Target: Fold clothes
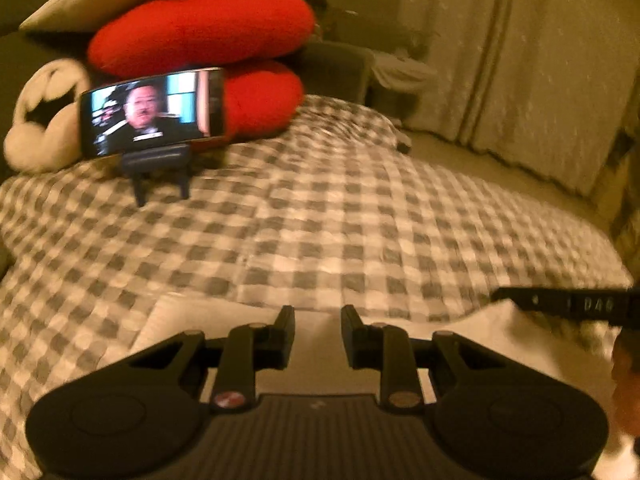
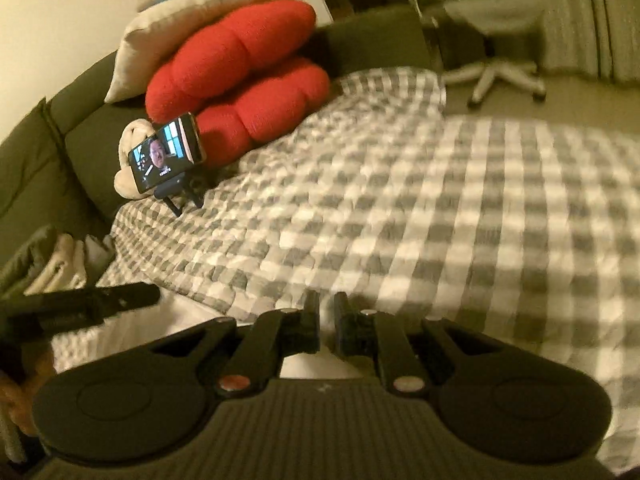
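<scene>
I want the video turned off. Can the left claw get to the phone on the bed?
Probably yes. Only bare checked bedspread lies between the left claw and the phone, which stands on its little stand in front of the red cushion. It looks a fair stretch away, though.

Right hand-held gripper (image 2: 326, 312) slightly parted over checked bedspread (image 2: 440, 208) — nothing held.

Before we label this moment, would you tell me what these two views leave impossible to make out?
- White garment, left wrist view: mostly hidden behind the left claw; its type and fold state are unclear.
- Same garment, right wrist view: covered by the right claw and blurred.
- Folded pile, right wrist view: cut off at the left edge.
- Phone screen: too blurred to read.
</scene>
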`<state>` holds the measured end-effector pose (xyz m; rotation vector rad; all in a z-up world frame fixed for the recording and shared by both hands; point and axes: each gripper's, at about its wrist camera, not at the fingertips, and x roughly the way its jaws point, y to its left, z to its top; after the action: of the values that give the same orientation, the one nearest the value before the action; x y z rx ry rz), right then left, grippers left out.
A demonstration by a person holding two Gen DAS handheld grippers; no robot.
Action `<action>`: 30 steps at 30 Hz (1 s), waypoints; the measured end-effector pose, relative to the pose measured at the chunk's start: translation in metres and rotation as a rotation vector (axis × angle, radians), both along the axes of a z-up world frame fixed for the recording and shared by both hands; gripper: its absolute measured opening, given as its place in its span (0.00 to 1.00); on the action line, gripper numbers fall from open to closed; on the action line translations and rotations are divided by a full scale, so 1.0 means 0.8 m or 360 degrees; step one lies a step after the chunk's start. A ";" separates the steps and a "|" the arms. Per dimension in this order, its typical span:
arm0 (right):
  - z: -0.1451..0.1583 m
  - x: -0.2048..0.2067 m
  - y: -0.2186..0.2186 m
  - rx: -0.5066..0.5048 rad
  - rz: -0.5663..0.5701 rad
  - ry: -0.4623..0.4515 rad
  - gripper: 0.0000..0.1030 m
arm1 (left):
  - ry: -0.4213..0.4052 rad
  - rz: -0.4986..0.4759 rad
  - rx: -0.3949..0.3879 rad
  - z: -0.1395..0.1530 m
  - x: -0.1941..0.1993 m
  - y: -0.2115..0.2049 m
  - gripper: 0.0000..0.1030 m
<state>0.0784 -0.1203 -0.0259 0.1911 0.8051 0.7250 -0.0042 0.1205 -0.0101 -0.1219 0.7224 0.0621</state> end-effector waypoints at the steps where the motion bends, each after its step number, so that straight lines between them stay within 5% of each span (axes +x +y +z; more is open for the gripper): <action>1: -0.001 -0.001 -0.001 0.0015 0.0012 0.0016 0.22 | 0.0016 -0.0017 0.0034 -0.003 0.003 -0.005 0.25; 4: 0.007 -0.005 -0.006 0.0060 0.0046 -0.0004 0.34 | 0.0057 -0.0030 0.0089 -0.011 0.007 -0.009 0.25; 10: 0.009 -0.016 0.011 -0.0062 0.0249 -0.0019 0.34 | 0.0053 -0.0054 0.0188 -0.015 0.007 -0.018 0.25; 15: 0.006 -0.031 0.021 -0.0229 0.0289 -0.0150 0.19 | 0.0048 -0.0056 0.0209 -0.014 0.006 -0.021 0.26; 20: 0.015 -0.035 0.013 -0.0163 0.0384 -0.0183 0.22 | 0.0046 -0.0058 0.0212 -0.014 0.004 -0.021 0.26; 24: 0.022 -0.056 0.021 -0.0312 0.0639 -0.0318 0.23 | 0.0048 -0.0056 0.0216 -0.013 0.005 -0.022 0.26; 30: 0.013 -0.072 0.028 -0.0416 0.0756 -0.0424 0.23 | 0.0044 -0.0055 0.0228 -0.014 0.004 -0.023 0.26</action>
<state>0.0208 -0.0977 -0.0154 -0.3387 0.6855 1.0550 -0.0008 0.1019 -0.0210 0.0281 0.7454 0.0825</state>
